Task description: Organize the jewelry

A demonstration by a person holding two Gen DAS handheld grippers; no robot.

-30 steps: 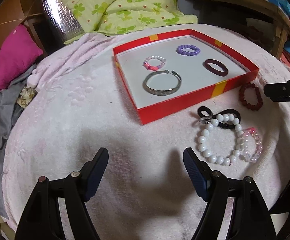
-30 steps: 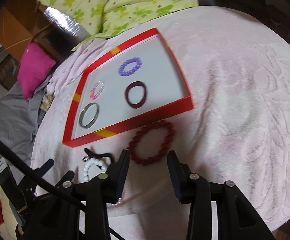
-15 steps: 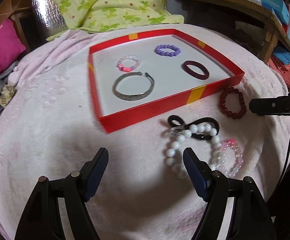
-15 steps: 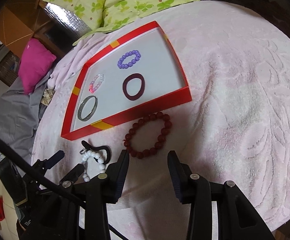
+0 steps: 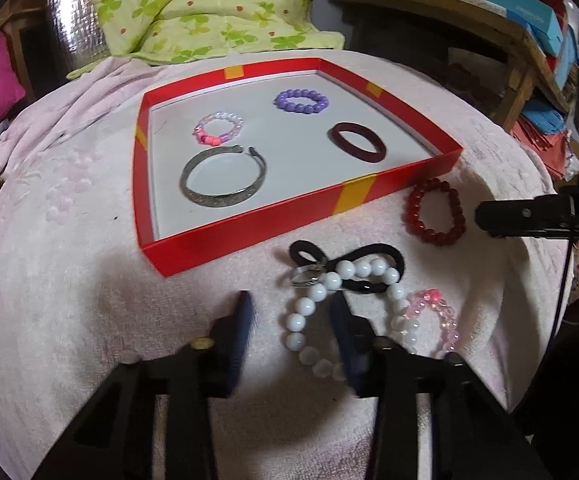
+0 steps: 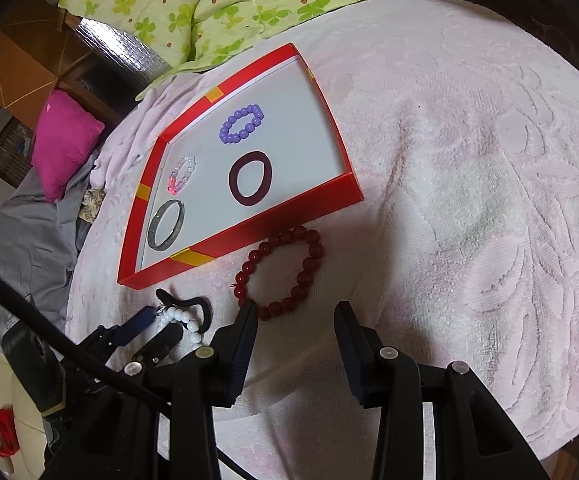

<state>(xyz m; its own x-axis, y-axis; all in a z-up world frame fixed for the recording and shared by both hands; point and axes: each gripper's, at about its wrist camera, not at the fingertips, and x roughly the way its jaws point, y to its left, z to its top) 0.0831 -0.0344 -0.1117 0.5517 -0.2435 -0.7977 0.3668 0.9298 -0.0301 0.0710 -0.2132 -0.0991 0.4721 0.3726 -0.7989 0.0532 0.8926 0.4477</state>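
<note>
Jewelry is half sorted: the silver bangle [image 5: 224, 176], purple bead bracelet [image 5: 301, 101], dark maroon band [image 5: 358, 141] and a small pink-and-clear bracelet [image 5: 219, 129] already lie in the red tray [image 5: 249, 222], while the white bead bracelet [image 5: 317, 294], tangled with a black hair tie [image 5: 347, 260] and a metal ring [image 5: 307, 276], sits on the pink blanket [image 6: 469, 160] just in front of the tray, a pale pink bracelet [image 5: 437, 320] touching it. My left gripper [image 5: 291, 312] straddles the near-left strand of white beads, jaws partly closed but not yet clamped. I judge I should pinch only the beads, low on the strand, then lift slowly so the hair tie and ring slip off instead of riding along into the tray. My right gripper [image 6: 295, 312] hovers with jaws apart and empty, its left fingertip almost touching the dark red bead bracelet [image 6: 281, 272] beside the tray's front wall. Compared with a second ago, my left gripper has swung right and come forward onto the white beads, its jaws narrower, and the right has drawn nearer the red beads.
</note>
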